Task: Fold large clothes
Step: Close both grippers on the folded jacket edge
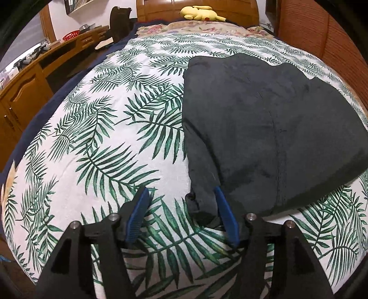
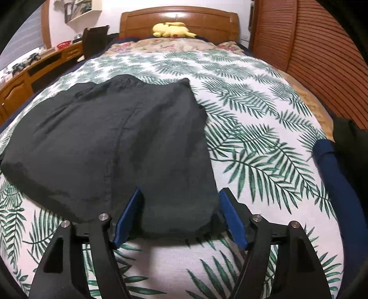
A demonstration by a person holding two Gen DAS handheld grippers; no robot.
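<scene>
A dark folded garment [image 1: 264,128] lies on the leaf-print bedspread [image 1: 103,138]; it also shows in the right wrist view [image 2: 119,142]. My left gripper [image 1: 181,195] is open at the garment's near left corner, with its right blue pad against the cloth edge. My right gripper [image 2: 179,195] is open, its jaws standing on either side of the garment's near right corner, which lies between the blue pads [image 2: 232,218]. The cloth rests flat on the bed.
A yellow plush toy [image 2: 172,30] lies by the wooden headboard [image 2: 179,20]. A wooden desk [image 1: 30,76] runs along the left. A slatted wooden wardrobe [image 2: 310,57] stands at the right. A navy item [image 2: 333,174] lies at the bed's right edge.
</scene>
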